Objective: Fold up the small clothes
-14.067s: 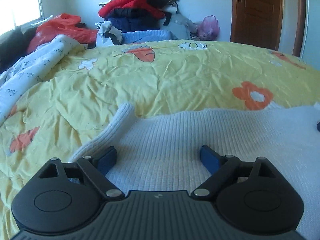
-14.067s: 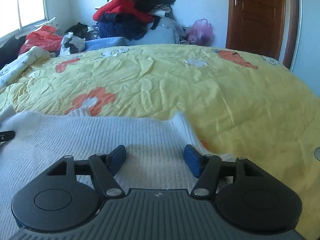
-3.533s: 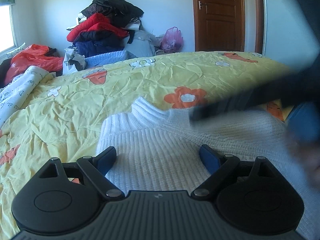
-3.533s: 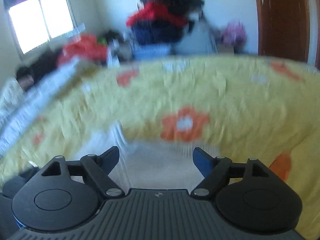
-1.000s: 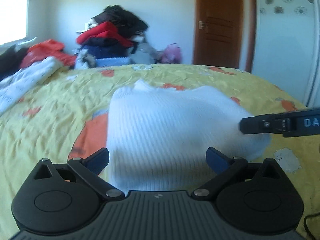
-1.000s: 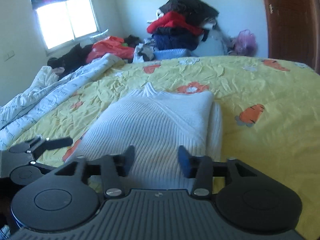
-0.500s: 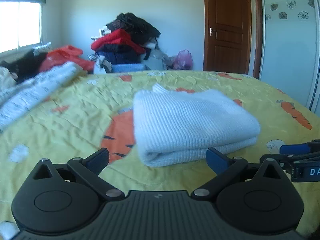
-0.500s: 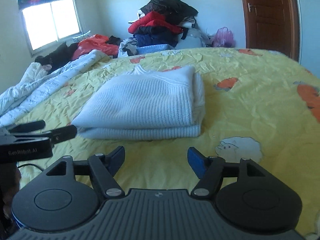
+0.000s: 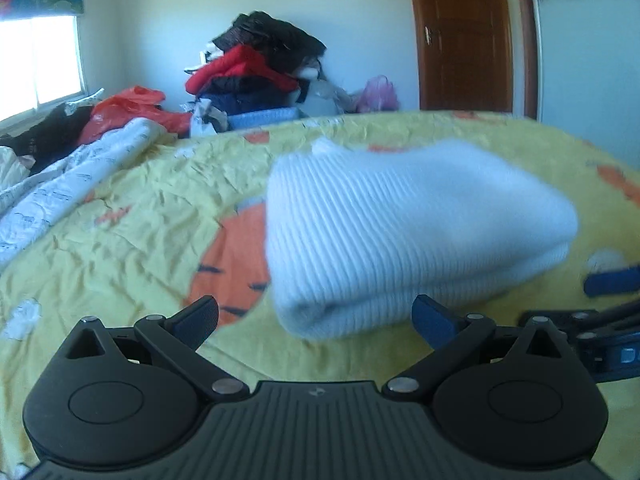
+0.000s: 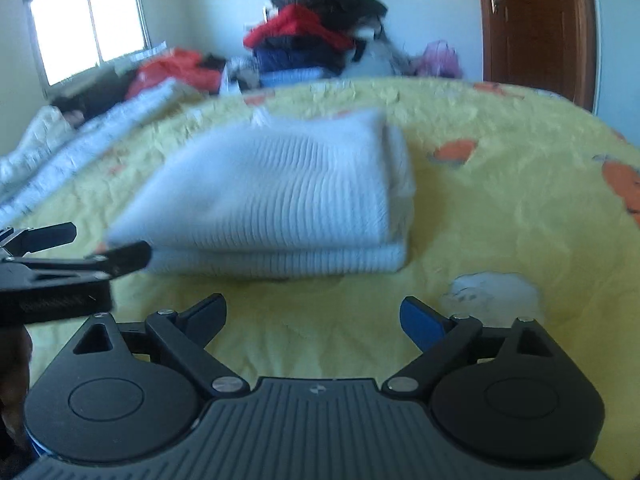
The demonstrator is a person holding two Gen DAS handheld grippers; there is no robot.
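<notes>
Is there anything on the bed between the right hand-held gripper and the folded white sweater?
Nothing visible. The right hand-held gripper is open, and only bare yellow bedspread lies between it and the folded white sweater. The left hand-held gripper sits off to the left, near the sweater's left corner, not in that path.

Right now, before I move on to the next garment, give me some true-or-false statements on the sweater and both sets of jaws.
1. The white sweater lies folded in layers on the yellow bedspread. True.
2. The left gripper is clamped on the sweater. False: its jaws stand open, empty, just short of the near edge.
3. The right gripper is open and holds nothing. True.
4. The sweater is spread flat with its sleeves out. False: it is a compact bundle, no sleeves showing.
5. A pile of clothes sits beyond the bed. True.
</notes>
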